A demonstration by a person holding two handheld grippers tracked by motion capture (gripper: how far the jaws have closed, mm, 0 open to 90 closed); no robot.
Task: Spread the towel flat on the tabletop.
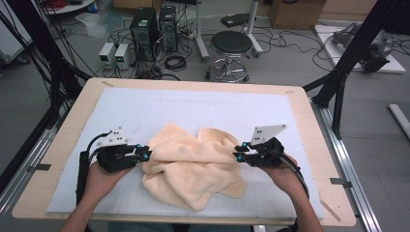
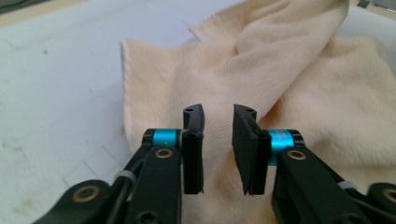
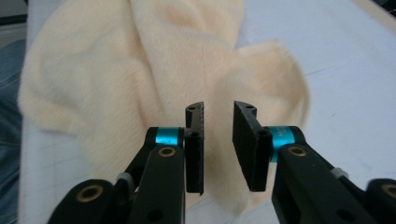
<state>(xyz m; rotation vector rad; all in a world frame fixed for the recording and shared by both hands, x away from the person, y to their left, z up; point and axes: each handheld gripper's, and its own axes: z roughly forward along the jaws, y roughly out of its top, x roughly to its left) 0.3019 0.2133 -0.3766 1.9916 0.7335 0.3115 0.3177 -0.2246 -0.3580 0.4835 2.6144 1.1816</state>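
L to R: the left gripper (image 1: 145,154) sits at the left edge of the towel (image 1: 193,166), low over the table (image 1: 63,145). In the left gripper view its jaws stand a bit apart w/ a small gap, and nothing is pinched between them; the towel (image 2: 280,84) is just under and ahead.

The towel is cream and fluffy. It lies in the middle of the white mat (image 1: 145,106), nearer the person's side, all bunched up w/ folds and lumps. It is not flat and not neatly folded.

The right gripper (image 1: 238,153) is at the towel's right edge. In the right gripper view its jaws are also a bit apart and hold nothing; the towel (image 3: 116,70) lies below them.

So I'd guess the job is early or between grabs: both ends are let go and the towel is a messy heap. Left to do, prob.: grab corners, spread it flat, then fold.
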